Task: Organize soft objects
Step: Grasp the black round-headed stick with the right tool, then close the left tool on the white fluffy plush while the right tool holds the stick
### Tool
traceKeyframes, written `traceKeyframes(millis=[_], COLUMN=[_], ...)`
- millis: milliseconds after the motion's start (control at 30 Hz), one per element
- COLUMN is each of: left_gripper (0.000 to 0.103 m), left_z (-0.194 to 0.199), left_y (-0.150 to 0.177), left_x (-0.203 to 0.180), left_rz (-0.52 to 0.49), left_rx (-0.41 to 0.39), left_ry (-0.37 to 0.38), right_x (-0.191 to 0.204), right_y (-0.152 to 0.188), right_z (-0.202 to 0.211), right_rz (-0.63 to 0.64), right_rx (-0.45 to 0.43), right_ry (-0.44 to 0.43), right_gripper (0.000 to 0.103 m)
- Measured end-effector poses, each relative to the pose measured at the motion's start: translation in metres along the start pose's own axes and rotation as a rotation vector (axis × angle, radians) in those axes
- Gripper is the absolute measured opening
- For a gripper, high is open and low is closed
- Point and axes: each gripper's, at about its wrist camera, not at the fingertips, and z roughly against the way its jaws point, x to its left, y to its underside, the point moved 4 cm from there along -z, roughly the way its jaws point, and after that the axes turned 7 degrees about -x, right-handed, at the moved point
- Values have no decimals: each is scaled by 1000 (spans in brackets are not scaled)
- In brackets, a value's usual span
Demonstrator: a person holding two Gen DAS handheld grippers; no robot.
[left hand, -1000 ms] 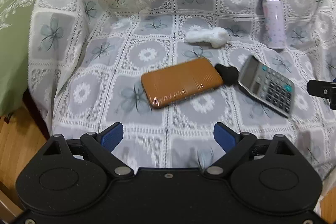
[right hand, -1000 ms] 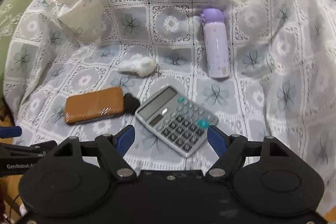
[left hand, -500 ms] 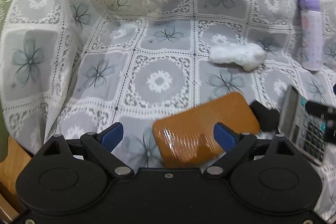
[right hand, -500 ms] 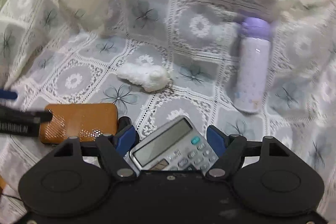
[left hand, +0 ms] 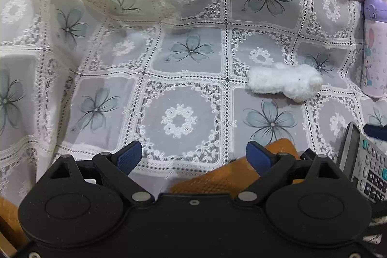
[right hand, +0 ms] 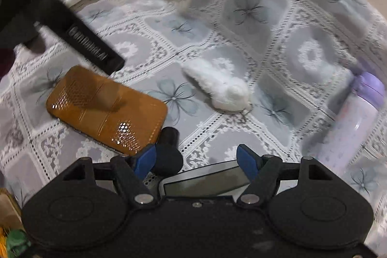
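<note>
On the lace-covered surface (left hand: 179, 59) lie one white fluffy toy (left hand: 285, 84), one orange brush (right hand: 106, 110), one calculator (left hand: 362, 163) and one purple bottle (left hand: 374, 50).

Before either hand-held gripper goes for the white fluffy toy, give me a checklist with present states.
1. Left hand-held gripper open and empty: ok.
2. Right hand-held gripper open and empty: ok.
3. White fluffy toy uncovered on the lace cloth: ok.
4. Toy apart from the purple bottle and orange brush: ok.
5. Toy between either gripper's fingers: not ok, it lies ahead.
6. Right view sharp: not ok, blurred.
</note>
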Motion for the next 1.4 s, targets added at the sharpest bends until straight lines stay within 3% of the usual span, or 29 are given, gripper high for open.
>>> traceKeyframes(millis=[200,333,433,533,633,767,1167,1400], left_gripper=[90,90,90,90,90,90,90,90], left_z=[-12,-17,-19,-18,-18,-19,-20,-24], left_y=[-8,-11,-12,-13,-13,-12,-23,-43], left_x=[-4,-7,-7,-7,-7,-9,-14,-24], left_rz=[-2,-4,2,1,-1,-12,-26,-31], left_rx=[20,26,28,25,23,24,14,2], left_ry=[27,31,35,32,29,29,21,42], right_x=[4,-4,-23,-49,-74,-86,-63,-65], right_y=[3,-1,-6,-11,-9,-3,-9,-7], right_z=[-14,-24,-31,-38,-42,-40,-64,-81], right_rz=[92,71,-17,-129,-254,-341,-317,-332], right_rx=[39,50,46,40,54,71,81,100], right_ry=[-53,-65,-9,161,219,200,91,75], right_gripper=[72,73,73,72,72,72,71,51])
